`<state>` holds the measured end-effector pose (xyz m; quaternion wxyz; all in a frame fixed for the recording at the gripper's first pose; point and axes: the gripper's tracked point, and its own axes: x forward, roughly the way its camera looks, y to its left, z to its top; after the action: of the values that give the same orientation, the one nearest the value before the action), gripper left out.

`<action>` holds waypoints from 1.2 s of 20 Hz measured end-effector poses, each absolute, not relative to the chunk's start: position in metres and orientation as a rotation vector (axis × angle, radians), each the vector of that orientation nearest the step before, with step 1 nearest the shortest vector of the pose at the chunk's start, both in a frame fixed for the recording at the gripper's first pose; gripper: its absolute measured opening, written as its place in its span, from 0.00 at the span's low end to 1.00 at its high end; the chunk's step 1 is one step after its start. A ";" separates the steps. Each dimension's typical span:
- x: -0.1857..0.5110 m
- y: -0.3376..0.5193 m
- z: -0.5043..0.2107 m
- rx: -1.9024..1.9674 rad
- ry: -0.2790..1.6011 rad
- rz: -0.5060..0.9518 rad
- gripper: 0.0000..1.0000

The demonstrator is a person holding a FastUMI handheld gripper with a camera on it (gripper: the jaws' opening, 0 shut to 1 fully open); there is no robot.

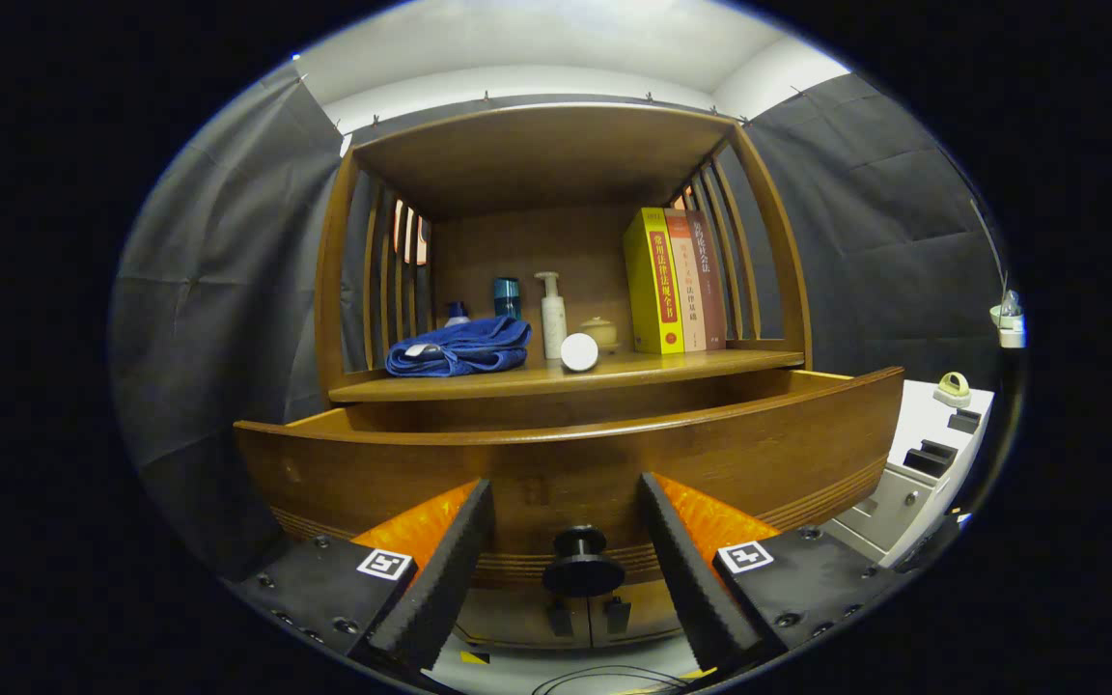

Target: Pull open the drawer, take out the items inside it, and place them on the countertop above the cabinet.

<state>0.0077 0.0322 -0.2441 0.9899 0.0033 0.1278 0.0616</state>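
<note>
**Drawer out, gripper parked at the knob**

Here we are right at the front of the wooden cabinet (pixel 344 251), and the drawer (pixel 566 454) stands pulled out toward us, its curved front panel wide across the scene. The gripper (pixel 566 536) sits low against that panel, fingers spread apart, and the dark round knob (pixel 582 565) sits squarely between them, with clear space on either side; neither finger touches it.

Up above the drawer, the countertop (pixel 691 365) carries quite a crowd: a folded blue towel (pixel 459 347) toward the left, a white round object (pixel 579 351) just beside it near the front edge, a white pump bottle (pixel 552 314) behind that, a teal cup (pixel 507 295) and a small lidded jar (pixel 600 333) further back. Upright books (pixel 677 280), yellow, orange and brown, stand to the right.

The drawer's inside is hidden behind its own front panel, so I cannot tell what lies in it.
</note>
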 end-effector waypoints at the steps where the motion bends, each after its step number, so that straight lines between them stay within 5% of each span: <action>1: 0.011 0.033 -0.246 0.000 0.263 0.123 0.99; 24: 0.080 0.036 -0.296 0.016 0.377 0.118 0.99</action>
<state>0.0797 0.0357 -0.2964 0.9805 0.0078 0.1875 0.0585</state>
